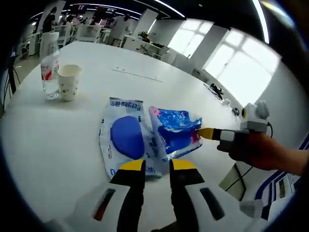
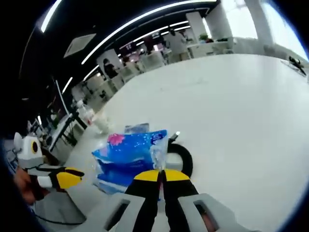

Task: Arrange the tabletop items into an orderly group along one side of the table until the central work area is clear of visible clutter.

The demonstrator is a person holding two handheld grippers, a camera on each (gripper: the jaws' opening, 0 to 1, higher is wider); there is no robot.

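here, in lines:

blue packet: a soft plastic packet (image 1: 175,131) with a pink patch lay near the middle of the white table (image 1: 58,145); in the right gripper view the same packet (image 2: 129,155) looked crumpled and puffed, lifted at one edge.
white pack: a flat white pack with a blue oval (image 1: 126,137) lay beside the blue one, their edges touching or overlapping.
handling: both looked light, limp and slippery; a pinch on a sealed edge or corner seemed safer than the slack middle, which would likely fold and slide.
right gripper: its jaws (image 2: 161,175) were pressed together on the packet's right edge, and it came in from the right of the left gripper view (image 1: 202,131), the yellow tips at the same edge.
left gripper: its jaws (image 1: 157,165) stood a little apart just above the near edge of the white pack, holding nothing.
black ring: a dark round thing (image 2: 182,157) lay on the table behind the blue packet; what it was, i could not tell.
paper cup: a patterned cup (image 1: 69,82) stood upright far off near the table's edge; its contents were hidden.
bottle: a clear water bottle (image 1: 49,63) with a red label stood just beside the cup; whether any water was in it could not be made out.
clutter: the packets were still in the central area, well apart from the cup and bottle.
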